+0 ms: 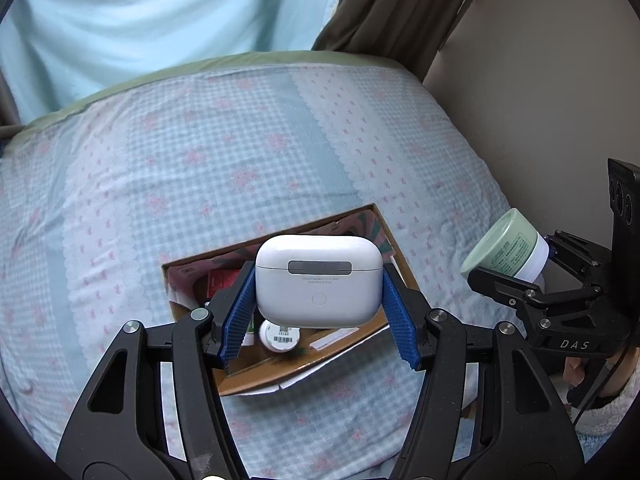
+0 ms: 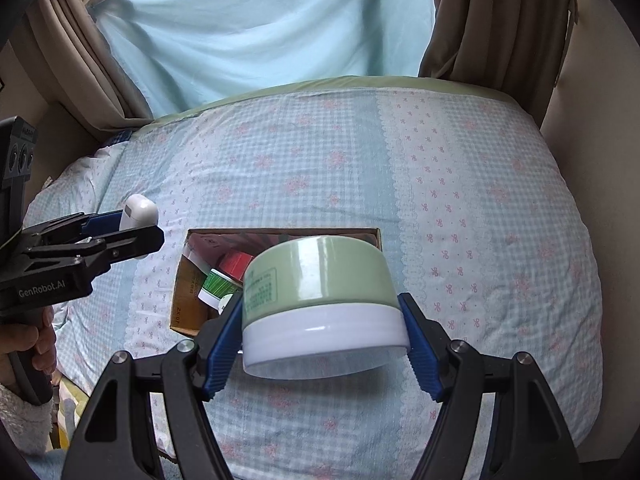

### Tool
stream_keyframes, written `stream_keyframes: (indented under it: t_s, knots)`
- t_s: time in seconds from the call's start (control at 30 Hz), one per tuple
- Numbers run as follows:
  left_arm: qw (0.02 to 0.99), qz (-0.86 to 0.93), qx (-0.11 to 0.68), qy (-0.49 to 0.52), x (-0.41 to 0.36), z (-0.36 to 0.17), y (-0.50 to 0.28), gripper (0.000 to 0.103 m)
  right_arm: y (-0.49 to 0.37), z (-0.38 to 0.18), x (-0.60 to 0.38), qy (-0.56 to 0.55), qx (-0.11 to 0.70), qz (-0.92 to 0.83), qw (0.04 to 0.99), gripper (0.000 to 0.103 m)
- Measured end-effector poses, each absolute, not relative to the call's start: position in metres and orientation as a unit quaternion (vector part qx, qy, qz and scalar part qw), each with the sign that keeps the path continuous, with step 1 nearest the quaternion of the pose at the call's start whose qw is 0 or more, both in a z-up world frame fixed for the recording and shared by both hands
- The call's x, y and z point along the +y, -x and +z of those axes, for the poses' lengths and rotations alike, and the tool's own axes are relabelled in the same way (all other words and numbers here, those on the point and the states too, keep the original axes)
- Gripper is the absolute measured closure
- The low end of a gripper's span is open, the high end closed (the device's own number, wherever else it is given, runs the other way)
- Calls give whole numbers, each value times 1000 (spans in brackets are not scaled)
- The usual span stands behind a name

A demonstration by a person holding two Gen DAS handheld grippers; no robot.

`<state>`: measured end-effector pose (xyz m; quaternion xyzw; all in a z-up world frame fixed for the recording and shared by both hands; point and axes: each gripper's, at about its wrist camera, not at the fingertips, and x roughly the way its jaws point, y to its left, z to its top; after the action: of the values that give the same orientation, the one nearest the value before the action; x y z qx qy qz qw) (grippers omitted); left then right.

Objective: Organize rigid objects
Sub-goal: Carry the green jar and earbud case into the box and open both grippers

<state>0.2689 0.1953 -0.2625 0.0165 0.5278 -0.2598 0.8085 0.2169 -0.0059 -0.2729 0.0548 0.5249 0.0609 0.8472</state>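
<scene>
I have both tongs loaded: my left gripper is clamped on the white earbud case, pinched by its two narrow ends between the blue pads, and my right gripper is clamped on the green jar, gripping it low on the white lid with the green body sticking out ahead of the fingers. The cardboard box sits on the bed just ahead of and below both tongs, and both loads hang above it or near its edge. My worry with the case is its smooth rounded shell: the pads touch only the curved ends, so I judge a twist or a jolt could squirt it out forward. The jar is held by the lid alone, so if that lid is loose the body could sag or drop away. The box already holds a red carton, a green-striped tub and a small white round thing with a barcode, so free floor inside looks scarce, and a drop could bounce off them onto the checked bedspread. The tongs are close side by side, with the right one just off the left one's right flank, so lowering together risks a knock; I would go one at a time.
</scene>
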Motion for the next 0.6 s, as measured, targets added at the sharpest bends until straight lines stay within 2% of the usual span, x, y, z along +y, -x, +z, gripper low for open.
stream_keyframes:
  t_s: [0.2,0.6]
  knots:
    - [787,-274,552,-40,171,-297,-306,46,-248,-308,6,-11,543,67,837,34]
    - [714,-280,637,-74,123,-402,-350,46,-278,-402,10,-6,615,88,783,34]
